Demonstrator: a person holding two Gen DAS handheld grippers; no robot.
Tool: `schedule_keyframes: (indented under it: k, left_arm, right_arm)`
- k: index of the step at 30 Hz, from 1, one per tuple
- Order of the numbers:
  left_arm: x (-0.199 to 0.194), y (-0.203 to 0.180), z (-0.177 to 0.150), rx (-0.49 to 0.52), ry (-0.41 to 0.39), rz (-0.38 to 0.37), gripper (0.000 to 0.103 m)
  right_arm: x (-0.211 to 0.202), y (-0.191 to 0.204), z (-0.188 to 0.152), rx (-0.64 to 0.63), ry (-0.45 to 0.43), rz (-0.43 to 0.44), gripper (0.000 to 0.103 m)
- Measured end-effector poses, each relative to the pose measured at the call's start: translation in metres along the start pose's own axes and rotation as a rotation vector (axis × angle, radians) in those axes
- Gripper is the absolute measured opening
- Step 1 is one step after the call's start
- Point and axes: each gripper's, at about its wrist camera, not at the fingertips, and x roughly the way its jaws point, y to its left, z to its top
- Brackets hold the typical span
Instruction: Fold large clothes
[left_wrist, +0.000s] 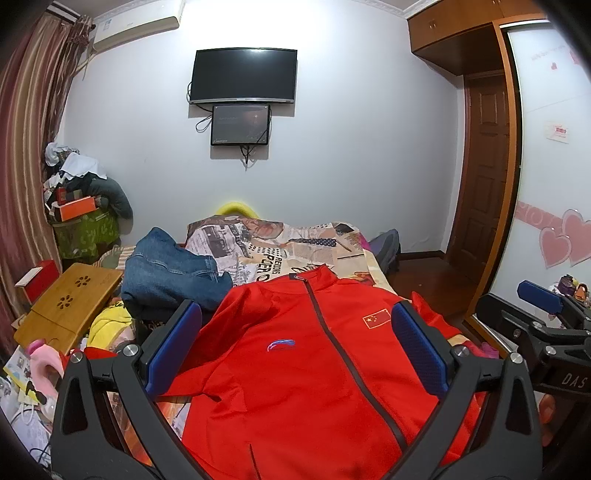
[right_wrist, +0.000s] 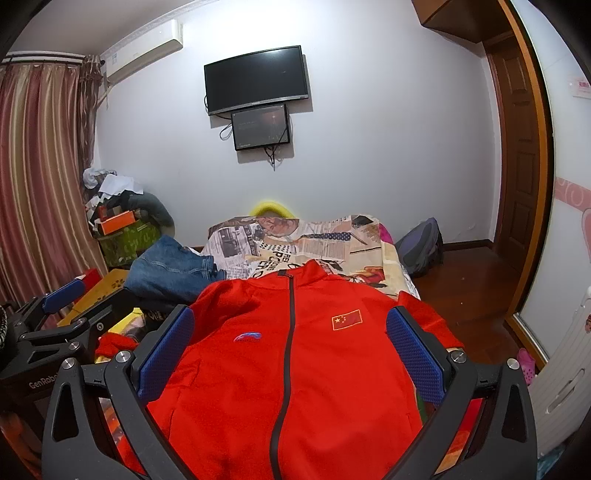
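both jaws wide, nothing held: left gripper (left_wrist: 295, 354) and right gripper (right_wrist: 290, 354) each hover over the red jacket (left_wrist: 295, 369), pads clear of the cloth. jacket lies front-up on the bed, zipped, collar (right_wrist: 291, 273) at 12 o'clock, hem toward the cameras. laid flat like that probably so sleeves can fold in first; wide jaws look like pre-grasp, no fold started by my read. jeans (left_wrist: 170, 273) heaped at 10 o'clock of the jacket, on the newsprint-pattern bedding (right_wrist: 295, 240).

left view only: bamboo lap tray (left_wrist: 70, 314) at 9 o'clock, plus the other gripper at 3 o'clock. right view only: more of the jacket's far sleeve (right_wrist: 428, 317) at 3 o'clock and the backpack (right_wrist: 421, 247) on the floor in full. near sleeve at 9 o'clock shows better in the left view.
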Motion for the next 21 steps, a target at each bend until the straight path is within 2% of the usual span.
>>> schedule_keyframes:
  k: [10,16,21]
  left_arm:
    - [0.023,0.033,-0.002,-0.052,0.021,0.063,0.103]
    - [0.048,0.080,-0.008,-0.119,0.055,0.151,0.103]
    - [0.073,0.138,-0.023,-0.195,0.106,0.276,0.103]
  right_arm:
    - [0.016,-0.002,0.005,-0.016,0.036,-0.017,0.103]
    - [0.035,-0.002,0.003,-0.025,0.076,-0.030,0.103]
    - [0.056,-0.006,-0.001,-0.029,0.124,-0.045,0.103]
